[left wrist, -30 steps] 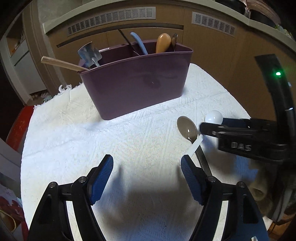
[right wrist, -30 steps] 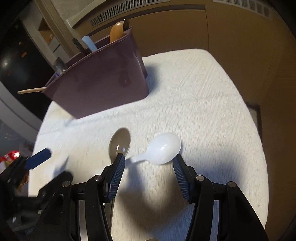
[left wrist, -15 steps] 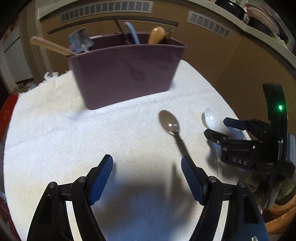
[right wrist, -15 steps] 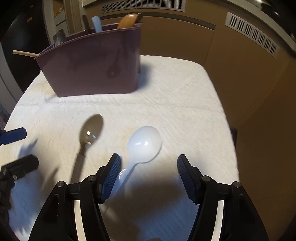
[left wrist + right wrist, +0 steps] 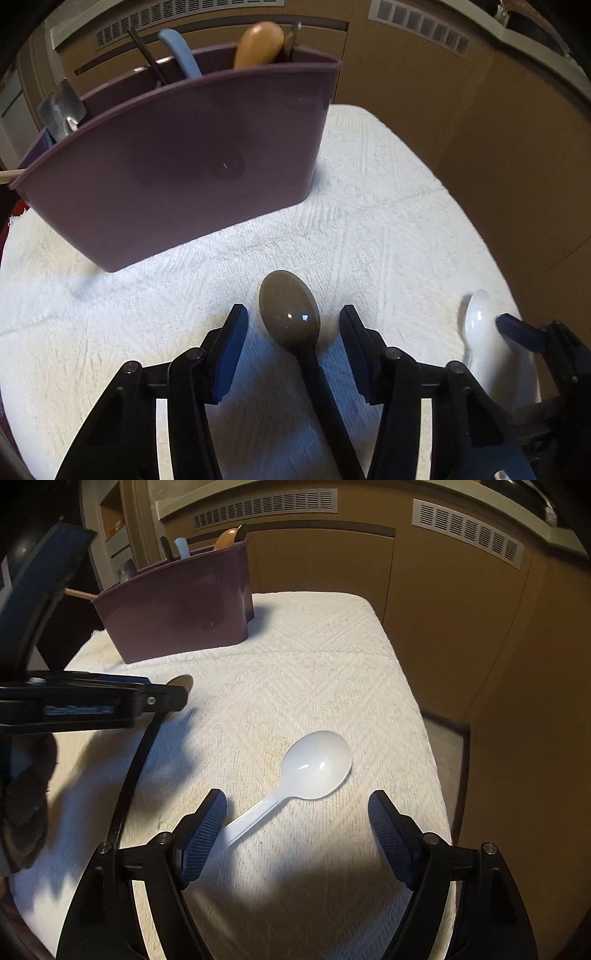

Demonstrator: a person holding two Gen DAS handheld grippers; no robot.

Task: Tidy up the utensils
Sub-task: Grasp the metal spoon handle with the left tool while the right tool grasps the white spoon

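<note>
Straddling dark spoon (image 5: 290, 314), left claw (image 5: 290, 347) agape

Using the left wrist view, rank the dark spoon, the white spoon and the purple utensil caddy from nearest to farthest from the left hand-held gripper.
1. Dark spoon: between the open fingers of the left hand-held gripper.
2. White spoon: off to the right, by the cloth's edge.
3. Purple utensil caddy: ahead and to the left, farthest.

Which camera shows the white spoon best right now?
Right wrist: the white spoon lies in full view, bowl and handle, ahead of the open right hand-held gripper. Left wrist shows only its bowl at the edge, partly hidden.
</note>
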